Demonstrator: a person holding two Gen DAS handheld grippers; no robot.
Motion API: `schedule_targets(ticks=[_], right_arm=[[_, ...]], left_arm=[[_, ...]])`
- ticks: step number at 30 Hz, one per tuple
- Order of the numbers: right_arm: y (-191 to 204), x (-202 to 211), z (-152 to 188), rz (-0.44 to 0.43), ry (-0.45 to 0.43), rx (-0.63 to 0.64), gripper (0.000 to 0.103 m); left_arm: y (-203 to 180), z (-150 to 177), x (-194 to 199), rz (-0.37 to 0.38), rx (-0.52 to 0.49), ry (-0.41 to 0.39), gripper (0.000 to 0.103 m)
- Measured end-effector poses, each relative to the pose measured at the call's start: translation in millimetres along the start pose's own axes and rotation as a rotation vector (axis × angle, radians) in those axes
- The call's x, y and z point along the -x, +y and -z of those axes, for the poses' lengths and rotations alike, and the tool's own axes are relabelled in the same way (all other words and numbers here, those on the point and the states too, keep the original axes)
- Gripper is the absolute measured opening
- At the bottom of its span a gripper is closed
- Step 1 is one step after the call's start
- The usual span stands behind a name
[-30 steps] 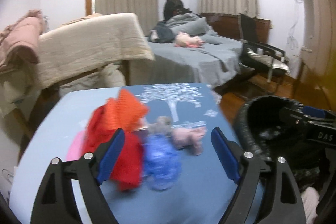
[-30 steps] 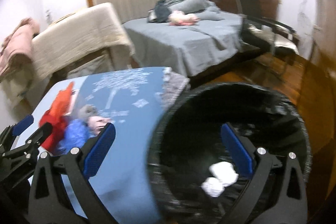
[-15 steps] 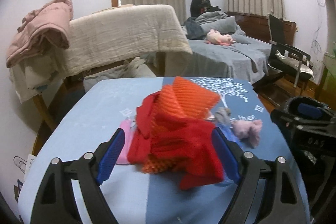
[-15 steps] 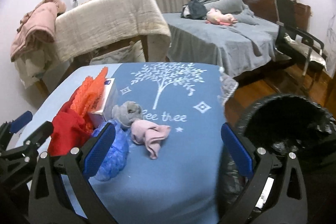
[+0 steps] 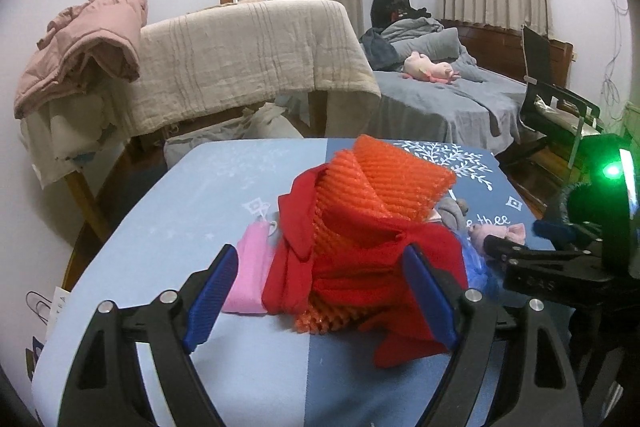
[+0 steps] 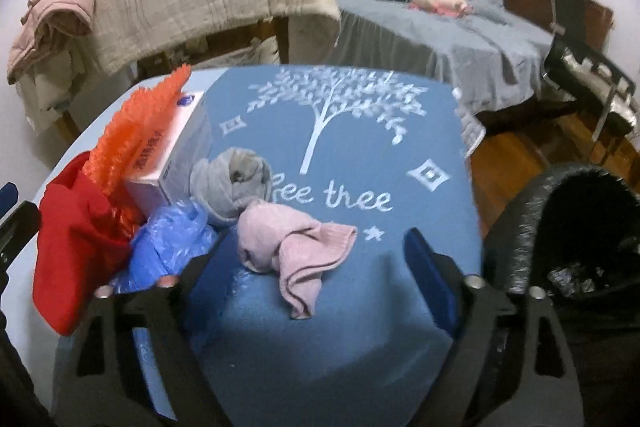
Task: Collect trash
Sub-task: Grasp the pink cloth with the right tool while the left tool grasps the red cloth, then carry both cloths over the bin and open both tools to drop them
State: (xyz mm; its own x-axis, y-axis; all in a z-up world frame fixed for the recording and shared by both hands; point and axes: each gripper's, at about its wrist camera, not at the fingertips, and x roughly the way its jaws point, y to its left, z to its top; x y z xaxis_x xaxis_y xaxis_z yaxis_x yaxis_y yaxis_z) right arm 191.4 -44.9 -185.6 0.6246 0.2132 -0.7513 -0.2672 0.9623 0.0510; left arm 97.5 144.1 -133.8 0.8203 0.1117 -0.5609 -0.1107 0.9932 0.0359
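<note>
- Left wrist view: the left tool (image 5: 320,291) hangs over the near edge of the worktop (image 5: 168,219), its blue pads spread wide and pressing on nothing.
- Straight ahead of it sits the heap: an orange ridged foam net (image 5: 384,183) on top, a red cloth (image 5: 360,267) wrapped around and below it, spilling toward the camera between the two pads.
- A pink piece (image 5: 248,279) lies flat against the left side of the red cloth, touching it.
- Behind the heap on the right, a grey sock (image 5: 454,213) and a pale pink sock (image 5: 496,233) peek out, and a scrap of blue plastic (image 5: 474,267) shows just beside the red cloth.
- At the right edge the other tool's black body comes in, a green light glowing on it.
- Right wrist view: the right tool (image 6: 316,271) is over the blue tree-print cloth, jaws apart and just been closing in; the pale pink sock (image 6: 292,247) lies between them, but the pads are not pressing on it.
- The grey sock (image 6: 232,183) is bunched just behind it, touching it.
- To the left, the crumpled blue plastic bag (image 6: 168,247) rests against the red cloth (image 6: 76,251); a white box (image 6: 176,155) stands behind, the orange net (image 6: 132,131) leaning on its left side.
- The container: a bin with a black bag liner (image 6: 516,227) stands off the worktop's right edge on the wooden floor; inside, only dark crinkled liner and a few pale glints show, too dim to tell what they are.
</note>
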Motion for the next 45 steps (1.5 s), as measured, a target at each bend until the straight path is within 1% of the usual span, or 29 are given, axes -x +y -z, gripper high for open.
schedule_targets(ticks=[1,3,5,6,7,10,15,17,20,21,22,23,24,25,27,31,35,45], right_arm=[[0,-2,0,-0.009,0.007,0.0,0.077],[2,-5,0,-0.036,0.024,0.013,0.07],[6,-6,0,-0.081,0.039,0.031,0.053],[7,-6,1,-0.099,0.042,0.036,0.048],[9,-5,1,-0.112,0.045,0.041,0.045],[11,3,1,-0.115,0.032,0.055,0.042],[5,18,-3,-0.113,-0.01,0.033,0.042],[3,25,-5,-0.109,-0.026,0.033,0.042],[-3,36,-5,-0.107,-0.038,0.024,0.042],[-4,39,-5,-0.107,-0.041,0.022,0.042],[-5,42,-4,-0.105,-0.043,0.021,0.042],[-6,45,-3,-0.105,-0.046,0.023,0.042],[-7,47,-3,-0.105,-0.048,0.025,0.042],[-7,51,-2,-0.103,-0.051,0.027,0.042],[-7,57,-1,-0.104,-0.057,0.032,0.043],[-6,73,0,-0.111,-0.081,0.043,0.043],[-8,88,-2,-0.116,-0.109,0.039,0.043],[-20,119,-3,-0.104,-0.158,0.014,0.043]], left_arm=[[0,1,0,0.003,0.001,0.002,0.083],[-2,2,0,0.01,0.004,0.006,0.083],[-4,2,-1,0.016,0.001,0.009,0.083],[-6,2,-1,0.021,-0.002,0.01,0.083],[-7,3,-1,0.025,-0.004,0.011,0.083],[-13,3,-2,0.043,-0.01,0.012,0.082],[-23,3,-4,0.059,-0.025,0.011,0.08],[-27,2,-8,0.06,-0.025,0.016,0.077],[-32,2,-15,0.063,-0.03,0.028,0.068],[-35,3,-18,0.064,-0.033,0.034,0.06],[-37,3,-21,0.066,-0.037,0.043,0.048],[-39,3,-24,0.07,-0.039,0.052,0.042],[-39,5,-25,0.078,-0.039,0.057,0.033],[-40,5,-25,0.084,-0.038,0.057,0.029],[-41,4,-20,0.081,-0.042,0.044,0.024],[-41,-1,-5,0.092,-0.037,0.013,0.02],[-40,-8,14,0.111,-0.023,-0.018,0.02],[-63,-22,50,0.183,-0.032,-0.08,0.018]])
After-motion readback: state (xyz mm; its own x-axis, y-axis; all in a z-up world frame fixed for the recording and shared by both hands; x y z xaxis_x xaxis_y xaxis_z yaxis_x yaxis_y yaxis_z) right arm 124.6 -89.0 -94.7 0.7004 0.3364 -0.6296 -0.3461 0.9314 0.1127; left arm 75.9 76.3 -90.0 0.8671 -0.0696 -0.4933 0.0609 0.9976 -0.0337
